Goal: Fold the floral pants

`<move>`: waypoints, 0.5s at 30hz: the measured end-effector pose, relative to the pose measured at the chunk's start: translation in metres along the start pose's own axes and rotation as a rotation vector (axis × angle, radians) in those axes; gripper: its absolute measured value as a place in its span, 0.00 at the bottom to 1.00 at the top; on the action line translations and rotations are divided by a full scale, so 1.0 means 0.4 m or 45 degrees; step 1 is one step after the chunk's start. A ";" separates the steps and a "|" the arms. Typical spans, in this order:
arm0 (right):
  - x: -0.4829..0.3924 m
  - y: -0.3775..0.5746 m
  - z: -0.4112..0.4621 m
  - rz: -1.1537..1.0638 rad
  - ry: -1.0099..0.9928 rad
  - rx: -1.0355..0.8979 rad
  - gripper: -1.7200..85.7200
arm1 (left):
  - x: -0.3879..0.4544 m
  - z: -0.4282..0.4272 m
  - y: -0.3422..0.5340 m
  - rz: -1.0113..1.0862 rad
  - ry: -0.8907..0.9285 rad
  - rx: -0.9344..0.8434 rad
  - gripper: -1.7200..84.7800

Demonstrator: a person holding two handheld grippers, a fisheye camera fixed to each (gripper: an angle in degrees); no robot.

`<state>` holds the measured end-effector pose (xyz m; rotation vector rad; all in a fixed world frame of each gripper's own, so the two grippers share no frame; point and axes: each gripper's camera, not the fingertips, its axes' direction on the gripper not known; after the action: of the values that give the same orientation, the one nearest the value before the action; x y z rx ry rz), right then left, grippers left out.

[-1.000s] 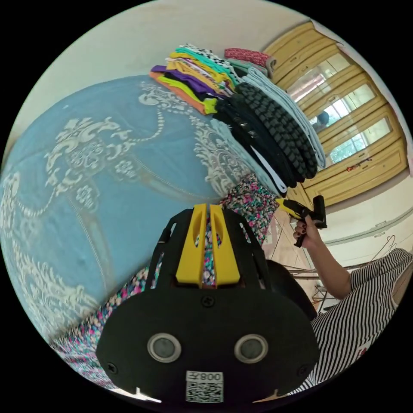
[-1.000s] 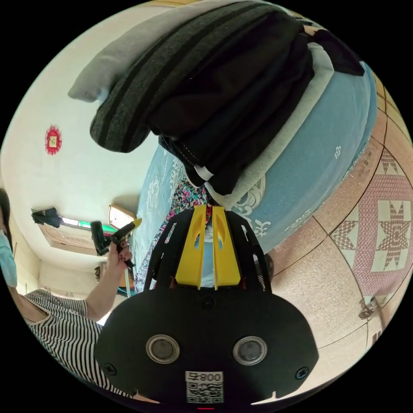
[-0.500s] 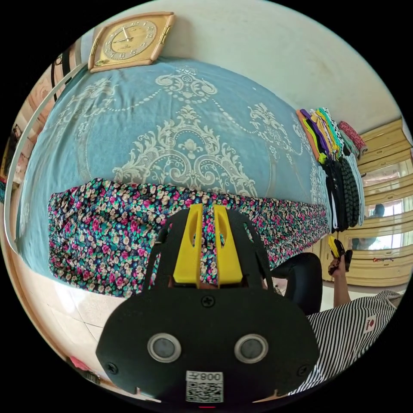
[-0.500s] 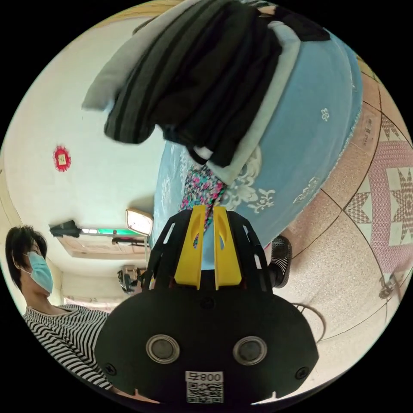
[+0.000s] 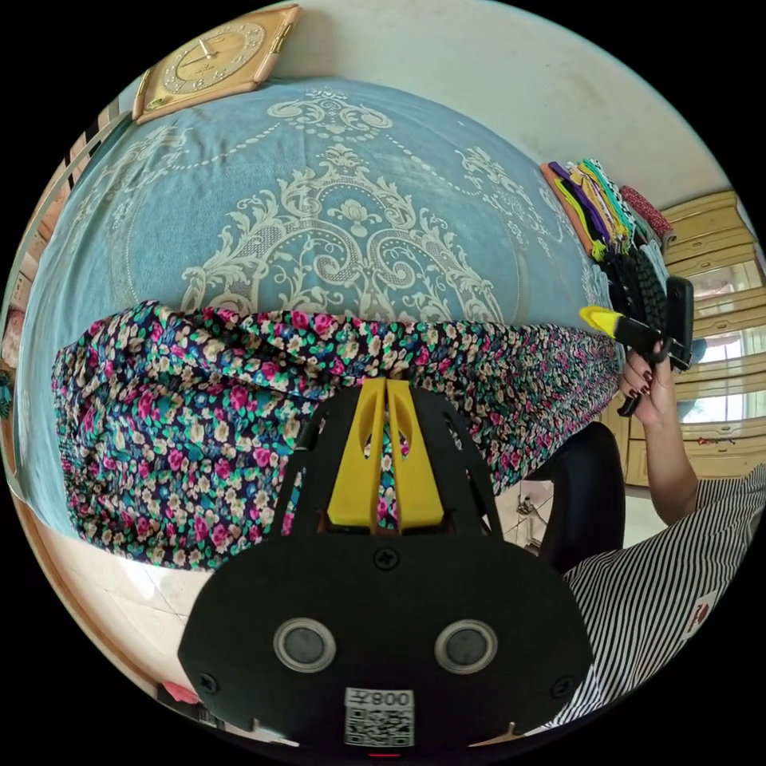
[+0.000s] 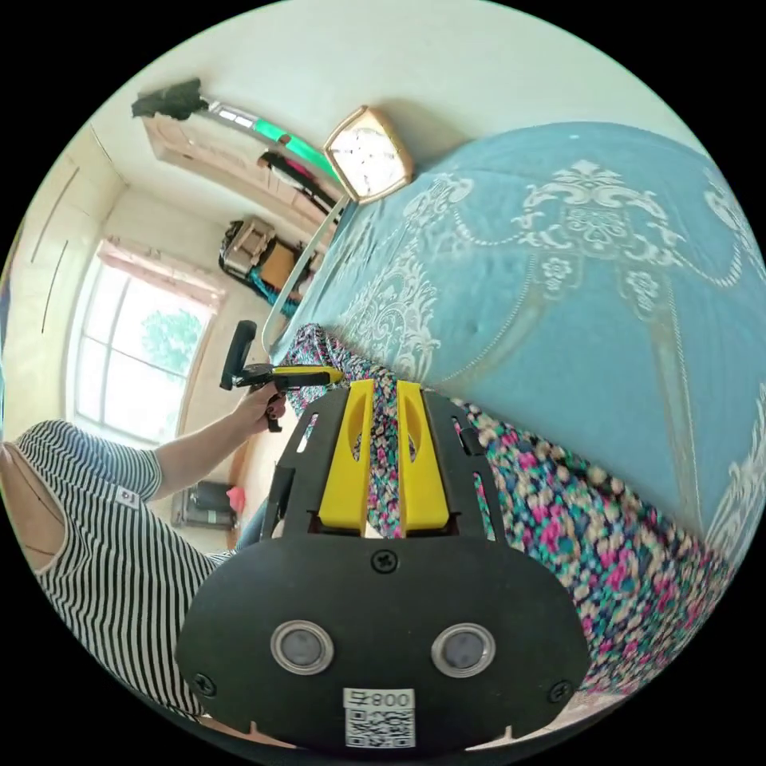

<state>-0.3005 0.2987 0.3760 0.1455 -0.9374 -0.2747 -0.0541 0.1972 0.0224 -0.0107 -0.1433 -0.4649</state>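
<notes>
Floral pants lie stretched in a long band along the near edge of the bed, spilling over its side, probably held taut lengthwise so a clean fold can be made. The left gripper has its yellow jaws nearly closed, pinching a ridge of the flowered cloth between them. The right gripper likewise has its jaws drawn close with cloth caught between. Farther along the bed edge, toward one end, stands a stack of folded clothes. Beyond the far edge a clock leans at the wall.
</notes>
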 end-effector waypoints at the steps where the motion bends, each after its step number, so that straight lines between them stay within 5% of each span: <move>1: -0.016 -0.034 0.030 -0.031 -0.007 -0.032 0.09 | -0.003 -0.017 0.008 0.011 0.008 0.006 0.02; 8: -0.157 -0.234 0.350 -0.188 0.067 -0.395 0.09 | -0.013 -0.157 0.056 0.045 0.060 0.175 0.03; 15: -0.284 -0.238 0.429 -0.280 0.044 -0.298 0.06 | 0.023 -0.228 0.021 0.204 0.077 0.146 0.06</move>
<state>-0.5194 0.2407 0.3655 0.0371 -0.8488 -0.5805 -0.0296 0.1968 -0.0665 0.1034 -0.1084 -0.2964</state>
